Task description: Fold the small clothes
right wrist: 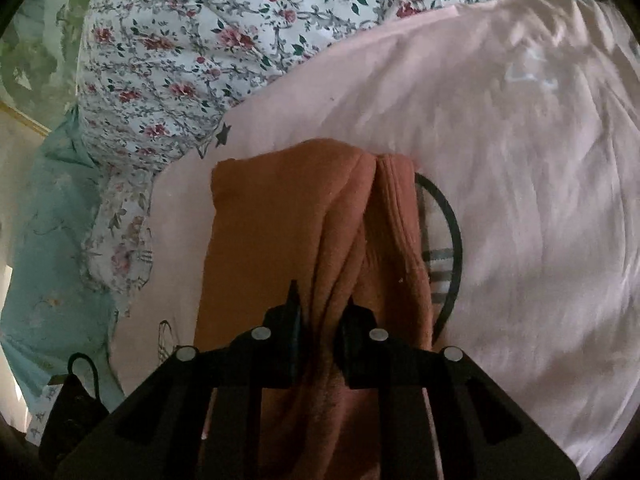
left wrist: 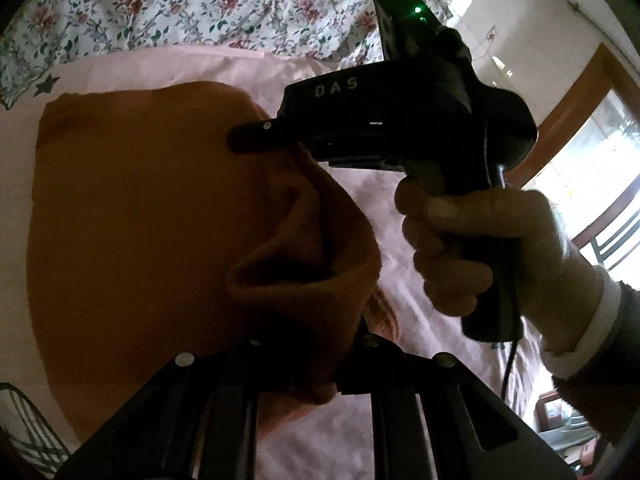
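Fleece of an orange-brown garment hangs bunched between my two tools above the pink sheet, its long axis running away from my right gripper toward the floral quilt. That gripper is clenched on a gathered ridge of the cloth. My left gripper has cloth draped over its fingers; I cannot tell whether it pinches. In the left view my gloved right hand holds the other tool beside the lifted fold. A black curved band lies on the sheet just right of the garment, partly hidden under it.
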{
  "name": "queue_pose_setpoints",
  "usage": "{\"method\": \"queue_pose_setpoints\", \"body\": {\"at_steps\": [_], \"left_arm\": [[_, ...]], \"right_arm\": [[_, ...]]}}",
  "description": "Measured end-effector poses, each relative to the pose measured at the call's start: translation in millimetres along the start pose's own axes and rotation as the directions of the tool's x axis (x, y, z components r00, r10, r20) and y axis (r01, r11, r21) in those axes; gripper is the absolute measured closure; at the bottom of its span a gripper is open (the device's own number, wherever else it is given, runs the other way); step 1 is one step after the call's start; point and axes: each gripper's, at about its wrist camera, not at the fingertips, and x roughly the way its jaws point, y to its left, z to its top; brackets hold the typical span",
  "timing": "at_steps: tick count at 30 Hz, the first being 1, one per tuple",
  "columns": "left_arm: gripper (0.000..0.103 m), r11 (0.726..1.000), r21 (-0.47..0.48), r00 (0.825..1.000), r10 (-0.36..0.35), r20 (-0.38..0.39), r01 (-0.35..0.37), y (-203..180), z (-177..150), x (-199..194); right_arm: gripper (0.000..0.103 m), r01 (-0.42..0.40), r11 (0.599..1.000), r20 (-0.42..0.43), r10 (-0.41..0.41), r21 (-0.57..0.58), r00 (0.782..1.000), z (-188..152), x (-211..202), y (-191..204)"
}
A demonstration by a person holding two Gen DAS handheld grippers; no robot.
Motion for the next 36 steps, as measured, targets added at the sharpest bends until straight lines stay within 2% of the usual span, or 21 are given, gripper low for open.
{"method": "queue_pose_setpoints", "body": {"at_steps": [5,10,14,15,17,18,19,21,24,27,31,36], "left_arm": [[0.091,1.000,0.014,1.000,-0.011,-0.023,0.011,-12,-9,14],[0.084,0.999,-0.018,0.997,-0.045,-0.068,0.044,-4,-14,25],[0.061,0.997,-0.036,0.995,-0.067,-0.073,0.065,3,-17,8],[0.054,0.997,-0.042,0.995,-0.062,-0.073,0.059,7,-18,2],[0.050,0.997,-0.060,0.996,-0.055,-0.067,0.051,14,-22,-10],[0.048,0.996,-0.077,0.997,-0.048,-0.063,0.043,21,-26,-18],[0.047,0.996,-0.087,0.998,-0.038,-0.059,0.032,24,-29,-23],[0.041,0.991,-0.132,0.999,0.005,-0.041,-0.011,42,-34,-39],[0.031,0.973,-0.217,0.997,0.073,-0.018,-0.075,74,-42,-55],[0.029,0.945,-0.307,0.994,0.107,-0.028,-0.110,107,-39,-54],[0.027,0.901,-0.427,0.997,0.058,-0.053,-0.075,148,-24,-33],[0.027,0.860,-0.510,0.998,-0.028,-0.061,-0.008,180,-2,5]], "right_arm": [[0.086,0.026,1.000,0.006,-0.026,0.010,1.000,-3,0,-10],[0.085,0.079,0.997,-0.022,-0.079,0.018,0.997,-12,8,-23],[0.076,0.158,0.987,0.012,-0.158,-0.015,0.987,-16,-5,-13],[0.073,0.181,0.983,0.020,-0.180,-0.018,0.983,-18,-9,-11],[0.067,0.205,0.979,0.029,-0.205,-0.011,0.978,-23,-16,-10],[0.055,0.218,0.976,0.031,-0.218,-0.003,0.975,-26,-20,-9],[0.040,0.229,0.973,0.033,-0.229,0.006,0.973,-30,-23,-9],[0.030,0.222,0.975,0.044,-0.223,0.023,0.974,-38,-31,-9],[0.026,0.175,0.984,0.032,-0.177,0.040,0.984,-48,-34,-7],[0.025,0.169,0.985,0.008,-0.169,0.027,0.986,-52,-27,-7],[0.025,0.131,0.989,-0.014,-0.130,0.062,0.991,-48,-16,-17],[0.025,0.057,0.992,-0.040,-0.052,0.116,0.998,-39,-1,-31]]}}
